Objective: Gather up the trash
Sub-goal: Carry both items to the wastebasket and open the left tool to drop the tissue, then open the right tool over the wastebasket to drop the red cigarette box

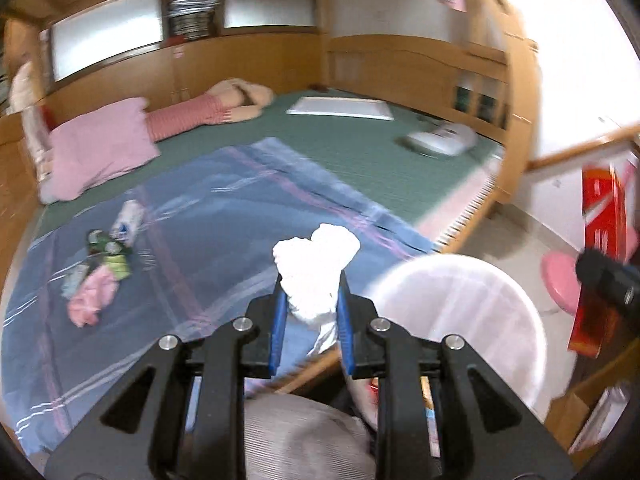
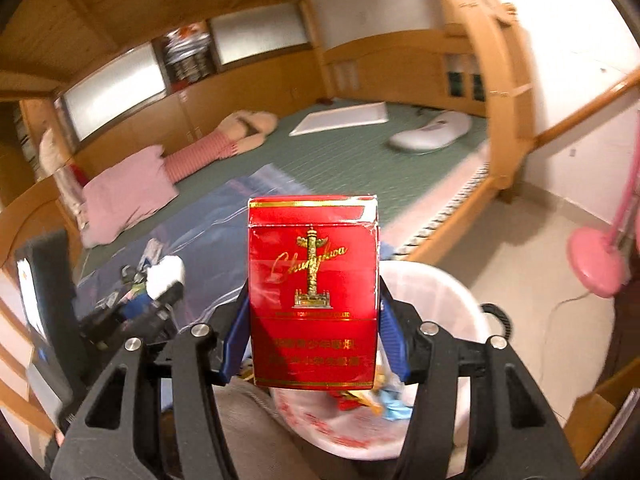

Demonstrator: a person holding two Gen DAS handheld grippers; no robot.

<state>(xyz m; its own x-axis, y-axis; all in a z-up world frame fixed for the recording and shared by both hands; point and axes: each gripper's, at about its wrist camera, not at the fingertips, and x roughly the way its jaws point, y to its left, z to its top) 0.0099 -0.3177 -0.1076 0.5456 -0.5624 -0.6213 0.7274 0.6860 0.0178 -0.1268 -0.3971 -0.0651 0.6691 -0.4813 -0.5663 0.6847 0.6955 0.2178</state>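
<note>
My left gripper (image 1: 311, 300) is shut on a crumpled white tissue (image 1: 316, 256) and holds it above the bed's near edge, just left of the white trash bin (image 1: 472, 300). It also shows in the right wrist view (image 2: 166, 280). My right gripper (image 2: 314, 312) is shut on a red cigarette pack (image 2: 314, 292), held upright over the bin (image 2: 440, 292), which holds several scraps. The pack also shows at the right of the left wrist view (image 1: 600, 240). A small pile of wrappers and pink paper (image 1: 100, 268) lies on the blue blanket (image 1: 220, 220).
The bed has a green mat (image 1: 340, 152), a pink pillow (image 1: 100, 148), a plush doll (image 1: 224, 108), a white board (image 1: 340, 108) and a white appliance (image 1: 440, 140). A pink fan base (image 2: 596, 260) stands on the tiled floor right of the bin. Wooden cabinets surround the bed.
</note>
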